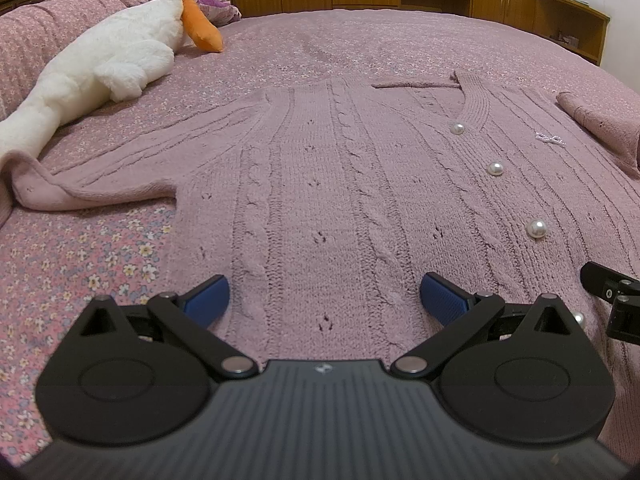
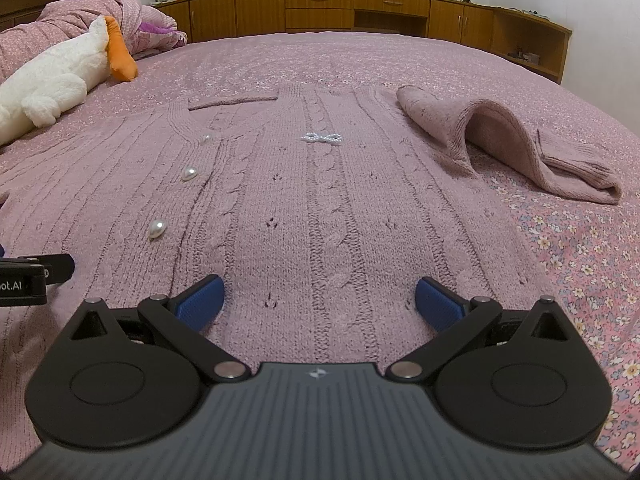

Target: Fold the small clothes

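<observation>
A pink cable-knit cardigan [image 1: 320, 184] with pearl buttons [image 1: 495, 169] lies flat, front up, on the bed; it also shows in the right wrist view [image 2: 320, 208]. Its left sleeve [image 1: 100, 168] stretches out to the left with the cuff turned up. Its right sleeve [image 2: 508, 140] lies bunched and folded at the right. My left gripper [image 1: 325, 300] is open and empty, low over the hem's left half. My right gripper [image 2: 319, 300] is open and empty over the hem's right half. A pearl bow [image 2: 322, 138] sits on the chest.
A white plush goose [image 1: 92, 72] with an orange beak lies at the far left of the floral pink bedspread [image 1: 92, 256]. A bunched quilt [image 2: 120, 16] is beyond it. Wooden cabinets [image 2: 360, 8] run behind the bed.
</observation>
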The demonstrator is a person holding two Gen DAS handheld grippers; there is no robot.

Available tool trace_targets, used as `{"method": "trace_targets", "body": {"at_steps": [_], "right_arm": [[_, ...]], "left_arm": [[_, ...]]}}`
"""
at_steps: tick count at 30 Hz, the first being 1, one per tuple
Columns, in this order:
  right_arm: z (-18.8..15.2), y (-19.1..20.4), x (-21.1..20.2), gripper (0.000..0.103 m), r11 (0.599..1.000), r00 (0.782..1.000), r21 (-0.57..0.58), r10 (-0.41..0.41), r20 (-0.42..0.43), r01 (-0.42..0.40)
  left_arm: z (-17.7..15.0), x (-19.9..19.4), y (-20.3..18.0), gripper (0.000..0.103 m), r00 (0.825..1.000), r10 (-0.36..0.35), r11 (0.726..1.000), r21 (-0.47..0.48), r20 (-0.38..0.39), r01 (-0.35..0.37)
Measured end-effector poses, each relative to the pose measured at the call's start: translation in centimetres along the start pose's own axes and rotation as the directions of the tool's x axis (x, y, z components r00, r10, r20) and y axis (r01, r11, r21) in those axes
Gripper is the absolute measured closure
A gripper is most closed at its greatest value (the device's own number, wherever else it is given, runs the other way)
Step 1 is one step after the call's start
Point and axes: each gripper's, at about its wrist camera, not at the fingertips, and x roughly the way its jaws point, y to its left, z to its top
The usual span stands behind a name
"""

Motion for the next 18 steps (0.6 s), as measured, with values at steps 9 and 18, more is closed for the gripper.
{"method": "trace_targets", "body": {"at_steps": [9, 18], "right_arm": [[-0.04, 0.05, -0.01, 0.000, 1.000, 1.000, 0.000, 0.000, 0.001, 0.000], [-0.21, 0.18, 0.03, 0.000, 1.000, 1.000, 0.004, -0.001, 0.003, 0.001]], "left_arm": [[-0.01, 0.00, 0.01, 0.000, 1.000, 0.000, 1.000, 0.000, 0.000, 0.000], [-0.01, 0.01, 0.03, 0.000, 1.000, 0.000, 1.000, 0.000, 0.000, 0.000]]}}
